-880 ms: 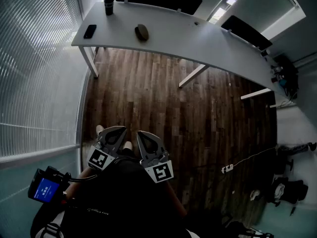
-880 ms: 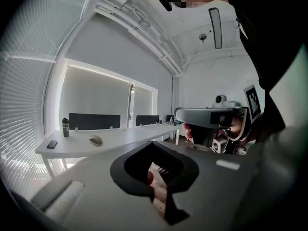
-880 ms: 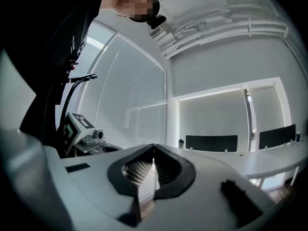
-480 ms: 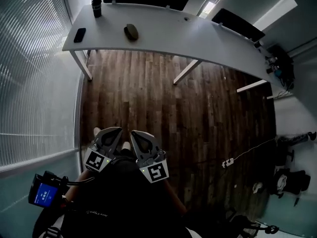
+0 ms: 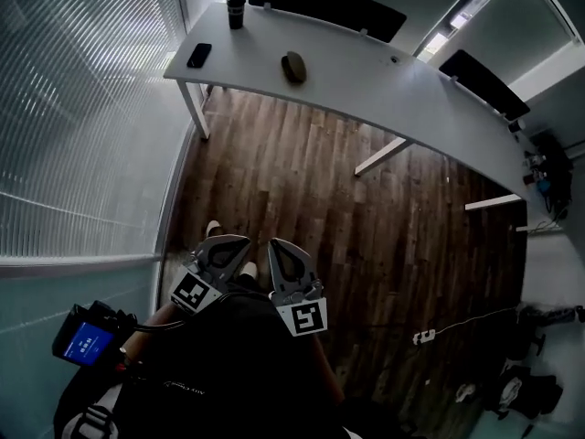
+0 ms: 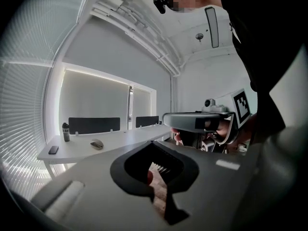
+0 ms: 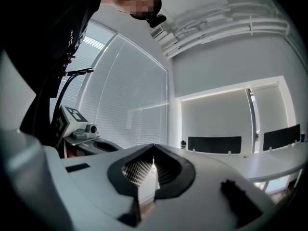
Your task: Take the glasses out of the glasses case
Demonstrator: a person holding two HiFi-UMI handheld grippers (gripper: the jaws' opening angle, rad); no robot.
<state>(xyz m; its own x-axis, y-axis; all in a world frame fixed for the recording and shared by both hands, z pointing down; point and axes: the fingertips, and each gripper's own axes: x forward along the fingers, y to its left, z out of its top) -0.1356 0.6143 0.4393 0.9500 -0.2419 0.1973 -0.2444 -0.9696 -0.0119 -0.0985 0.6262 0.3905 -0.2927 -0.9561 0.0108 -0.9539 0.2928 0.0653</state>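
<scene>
The glasses case point(image 5: 292, 66), right of the phone point(image 5: 198, 55), seems light, rigid and smooth, so hold its long sides; the left gripper point(image 5: 227, 241) and right gripper point(image 5: 280, 247) are closed, empty.

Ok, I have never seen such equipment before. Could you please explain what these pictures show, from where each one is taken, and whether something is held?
There is no robot here. A person stands and holds a hand tool with two jaws, called a gripper, in each hand.

The head view comes from a camera on the person's head that looks down. It shows the left gripper and the right gripper close to the body, above a wooden floor. The other two views come from small cameras that ride on each gripper and look along its jaws.

Both grippers are shut and hold nothing.

Across the room stands a long white table. On it lie a brown glasses case, a dark phone and a dark cup. The case is far from both grippers and untouched.
</scene>
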